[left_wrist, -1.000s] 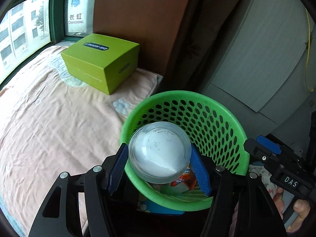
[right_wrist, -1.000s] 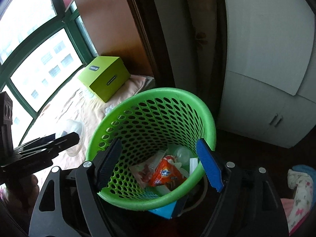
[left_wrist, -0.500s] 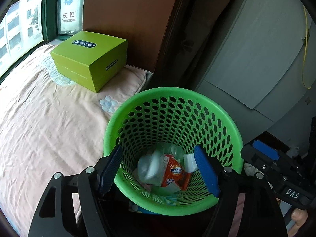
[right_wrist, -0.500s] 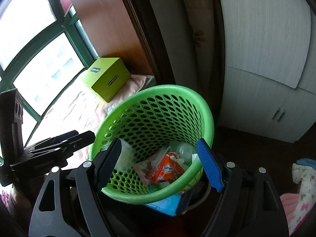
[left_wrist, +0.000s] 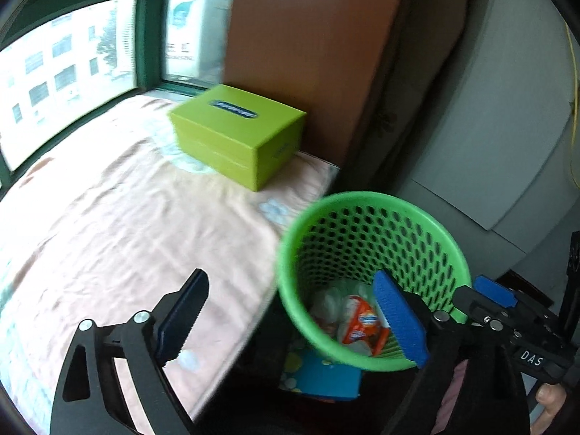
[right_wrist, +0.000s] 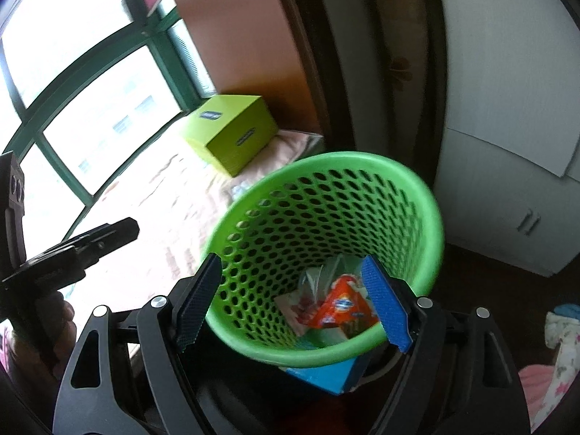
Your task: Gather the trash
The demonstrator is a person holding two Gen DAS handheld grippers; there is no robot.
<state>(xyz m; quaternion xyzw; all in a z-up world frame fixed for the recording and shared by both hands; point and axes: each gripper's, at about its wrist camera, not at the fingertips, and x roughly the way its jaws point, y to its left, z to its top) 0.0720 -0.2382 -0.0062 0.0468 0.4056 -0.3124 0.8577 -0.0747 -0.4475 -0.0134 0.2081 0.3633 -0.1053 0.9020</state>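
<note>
A green perforated trash basket [left_wrist: 366, 203] stands beside the bed; it also shows in the right wrist view [right_wrist: 431, 217]. Inside lie an orange snack wrapper [left_wrist: 360, 324], also seen from the right wrist [right_wrist: 339, 306], clear plastic [left_wrist: 331, 299] and other scraps. My left gripper [left_wrist: 290, 320] is open and empty, its right finger over the basket, its left finger over the bed. My right gripper [right_wrist: 291, 302] is open and empty, its fingers on either side of the basket's near rim. The left gripper also shows in the right wrist view [right_wrist: 108, 235].
A lime-green box [left_wrist: 239, 132] sits on the pink bedsheet [left_wrist: 108, 224] by the window; it also shows in the right wrist view [right_wrist: 232, 132]. A blue item [left_wrist: 319, 377] lies under the basket. A grey cabinet [right_wrist: 507, 145] stands at right.
My left gripper released the clear plastic cup into the basket, then swung left toward the bed. The right gripper stayed open around the basket, which shifted slightly.
</note>
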